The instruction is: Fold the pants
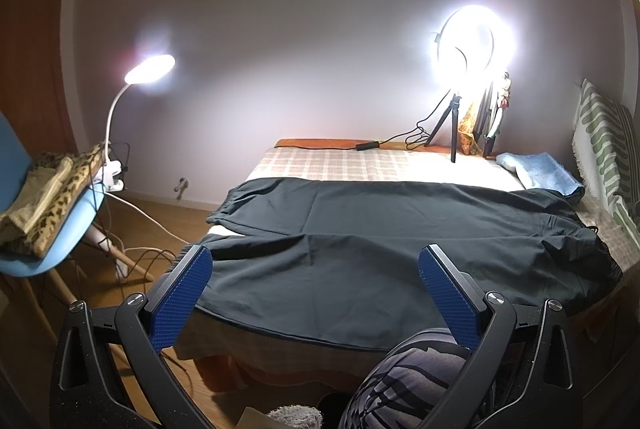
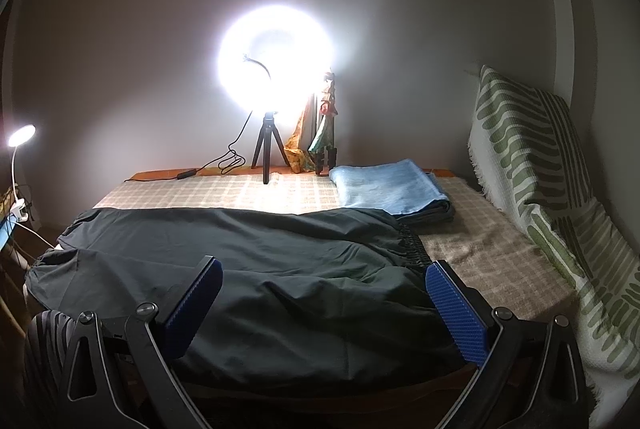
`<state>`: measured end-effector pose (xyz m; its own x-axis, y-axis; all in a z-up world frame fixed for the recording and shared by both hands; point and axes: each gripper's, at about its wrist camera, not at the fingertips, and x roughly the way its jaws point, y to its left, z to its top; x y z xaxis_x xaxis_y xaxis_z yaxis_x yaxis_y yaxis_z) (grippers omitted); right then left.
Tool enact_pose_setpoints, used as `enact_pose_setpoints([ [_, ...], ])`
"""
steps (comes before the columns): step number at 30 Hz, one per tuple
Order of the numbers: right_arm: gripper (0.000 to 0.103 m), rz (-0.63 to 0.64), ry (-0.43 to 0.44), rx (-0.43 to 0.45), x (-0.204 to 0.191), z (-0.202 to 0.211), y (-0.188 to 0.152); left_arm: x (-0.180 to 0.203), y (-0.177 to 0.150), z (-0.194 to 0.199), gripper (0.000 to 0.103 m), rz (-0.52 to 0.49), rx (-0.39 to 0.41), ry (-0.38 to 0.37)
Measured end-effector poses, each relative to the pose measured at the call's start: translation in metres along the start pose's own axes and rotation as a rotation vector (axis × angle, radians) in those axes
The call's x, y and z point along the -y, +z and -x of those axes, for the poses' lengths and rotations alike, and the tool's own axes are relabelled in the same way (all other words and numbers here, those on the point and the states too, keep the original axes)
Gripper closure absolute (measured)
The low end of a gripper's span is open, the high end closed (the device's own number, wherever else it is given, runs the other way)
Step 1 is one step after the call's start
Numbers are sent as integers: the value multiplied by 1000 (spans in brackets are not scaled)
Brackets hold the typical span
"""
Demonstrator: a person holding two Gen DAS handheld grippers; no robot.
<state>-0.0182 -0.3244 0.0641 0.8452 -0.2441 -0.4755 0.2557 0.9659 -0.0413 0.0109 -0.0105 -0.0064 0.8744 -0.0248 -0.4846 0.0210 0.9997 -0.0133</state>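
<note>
We view a bed (image 2: 480, 253) covered by a checked sheet, set against a plain wall and used here as the folding surface. Across its near half lie the dark pants (image 1: 400, 245), spread flat and crosswise — the two legs run toward the left edge, side by side and slightly parted, while the gathered waistband (image 2: 412, 245) sits toward the right. We judge this flat layout to be the starting state for folding, since no fold is yet visible.

A patterned green-and-white cushion (image 2: 532, 165) leans at the right end of the bed, and a folded blue towel (image 2: 388, 185) rests just beyond the waistband, clear of the working area. A ring light (image 2: 276, 53) on a small tripod stands at the far edge, and a clip lamp (image 1: 150, 69) shines from the left beside a blue chair (image 1: 52, 245) carrying folded fabrics — both apparently placed to illuminate the cloth.

The left gripper (image 1: 316, 265) hovers above the near leg, and the right gripper (image 2: 324, 281) above the hip region near the waistband. The jaws of each stand wide apart and hold nothing.
</note>
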Motion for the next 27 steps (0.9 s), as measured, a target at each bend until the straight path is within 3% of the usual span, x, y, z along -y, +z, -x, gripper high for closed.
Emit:
enact_pose_setpoints([
  [27, 0, 6, 16, -10, -4, -10, 5, 3, 1, -7, 0, -18, -6, 7],
])
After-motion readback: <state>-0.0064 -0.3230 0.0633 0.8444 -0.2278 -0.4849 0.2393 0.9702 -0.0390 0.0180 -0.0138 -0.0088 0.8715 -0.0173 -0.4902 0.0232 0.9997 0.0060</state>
